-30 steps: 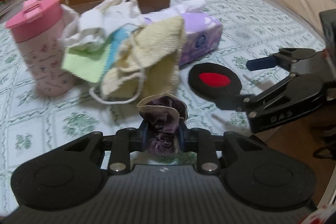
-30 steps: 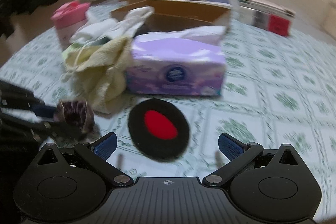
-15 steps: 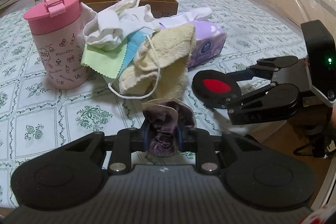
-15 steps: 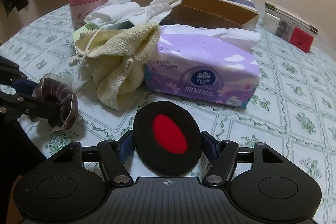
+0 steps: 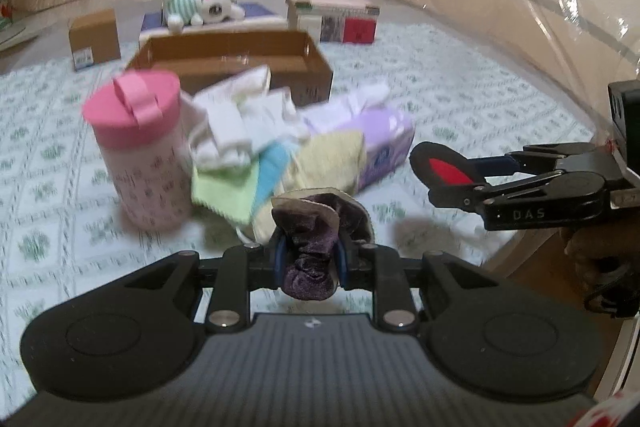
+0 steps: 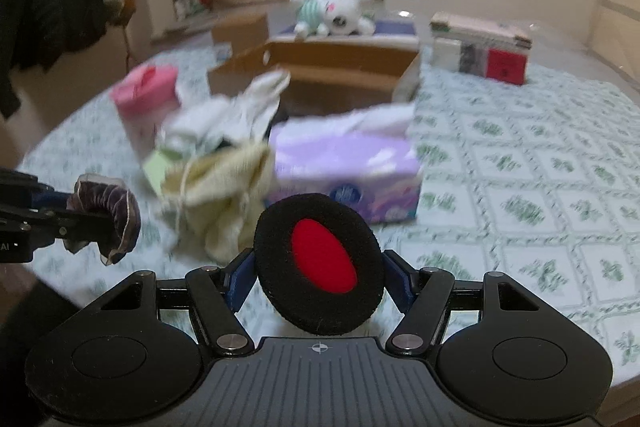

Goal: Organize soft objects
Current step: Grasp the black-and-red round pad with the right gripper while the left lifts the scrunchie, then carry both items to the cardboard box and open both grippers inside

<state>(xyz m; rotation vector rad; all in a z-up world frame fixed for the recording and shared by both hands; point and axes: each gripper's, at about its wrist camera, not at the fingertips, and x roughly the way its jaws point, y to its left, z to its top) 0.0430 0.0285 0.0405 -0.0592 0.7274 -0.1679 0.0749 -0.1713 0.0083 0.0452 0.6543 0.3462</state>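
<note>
Both hand-held grippers have lifted off the table (image 5: 80, 155). Its box (image 5: 224, 59) looks empty and the cloths (image 5: 256, 147) remain piled. Right hand-held gripper (image 6: 319, 267) pinches the pad (image 6: 319, 263); left hand-held gripper (image 5: 308, 259) pinches the scrunchie (image 5: 312, 227).

Dim warm indoor light, no hard shadows. Motion blur beyond both claws, worst on cloth pile (image 5: 256, 147) & tissue pack (image 6: 344, 171). Claw bodies up close fairly sharp. Fisheye bend at edges, dark corners. Glare streaks upper right, left view.
</note>
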